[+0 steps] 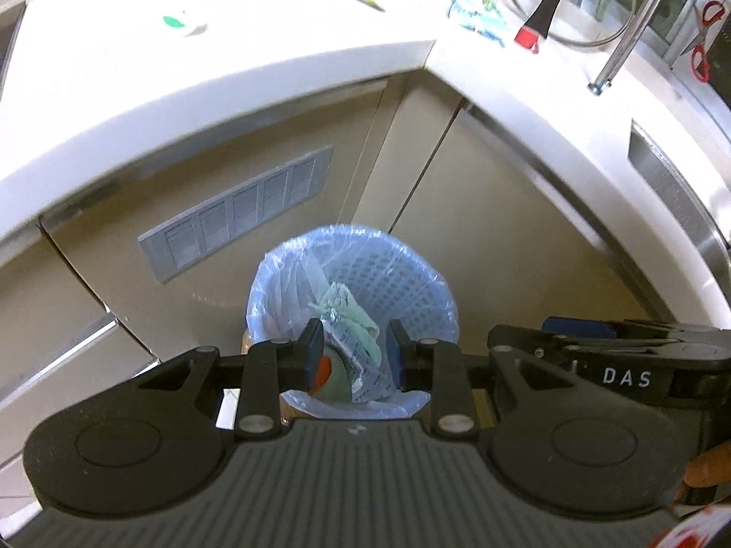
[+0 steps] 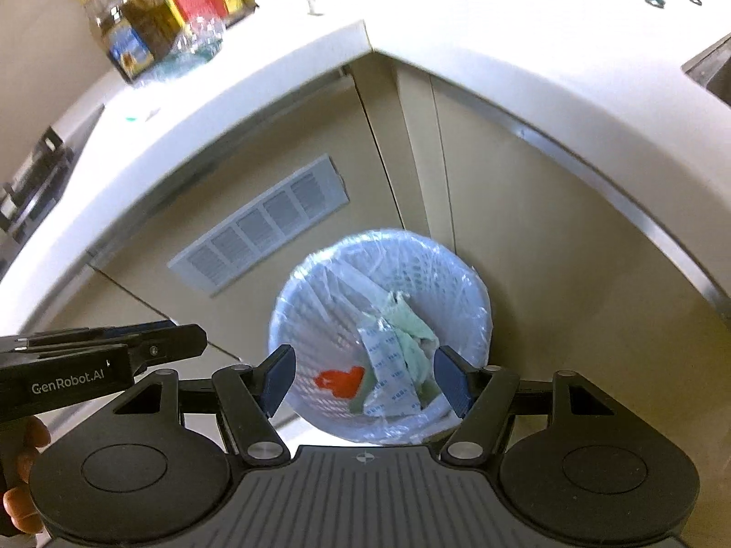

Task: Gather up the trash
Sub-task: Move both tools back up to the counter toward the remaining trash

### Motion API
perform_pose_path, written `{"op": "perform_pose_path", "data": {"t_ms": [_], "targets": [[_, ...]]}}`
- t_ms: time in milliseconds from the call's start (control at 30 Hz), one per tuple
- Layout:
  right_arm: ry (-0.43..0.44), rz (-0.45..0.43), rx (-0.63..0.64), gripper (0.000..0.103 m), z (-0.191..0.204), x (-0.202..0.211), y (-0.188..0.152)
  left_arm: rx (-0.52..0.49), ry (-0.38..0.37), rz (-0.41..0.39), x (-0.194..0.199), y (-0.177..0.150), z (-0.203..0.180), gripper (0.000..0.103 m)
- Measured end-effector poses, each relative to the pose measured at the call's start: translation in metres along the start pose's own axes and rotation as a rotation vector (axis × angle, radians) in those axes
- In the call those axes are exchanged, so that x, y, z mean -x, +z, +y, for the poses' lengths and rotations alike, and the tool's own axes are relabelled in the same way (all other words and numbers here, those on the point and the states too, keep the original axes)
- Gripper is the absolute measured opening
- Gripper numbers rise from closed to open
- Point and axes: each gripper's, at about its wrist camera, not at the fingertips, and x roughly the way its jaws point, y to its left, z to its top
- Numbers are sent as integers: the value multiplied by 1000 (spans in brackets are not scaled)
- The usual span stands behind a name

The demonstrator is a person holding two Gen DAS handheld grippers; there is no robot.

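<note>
Left wrist view. The left gripper points down over a white mesh waste basket lined with a clear plastic bag; its jaws stand narrowly apart with nothing between the pads. Inside the basket lie the collected trash: pale green paper, a printed wrapper and an orange scrap. At 3 o'clock the right gripper enters the picture. The white table curves across 12 o'clock, carrying a crumpled blue-green wrapper at 1 o'clock.

Right wrist view. The right gripper hangs over the same waste basket, jaws wide apart and empty. The green paper, wrapper and orange scrap rest at the basket's bottom. The left gripper shows at 9 o'clock, a hand below it. A grey vent sits in the cabinet front at 10 o'clock from the basket. Bottles stand on the table at 11 o'clock.
</note>
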Motion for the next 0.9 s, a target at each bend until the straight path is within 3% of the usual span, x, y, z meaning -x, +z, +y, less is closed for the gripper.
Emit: {"op": "perform_pose_path", "data": {"t_ms": [333,533,900], "targets": [[81,-100,-136,67,-1,35,15,-16,-24,-99,37,24,13,26],[133,-110,-184,67,-5,43,28,-24,-28,-155,59,37,25,27],[79,-186,-128,67,-7,52,48,18,32,-230,75,63,46,30]]}}
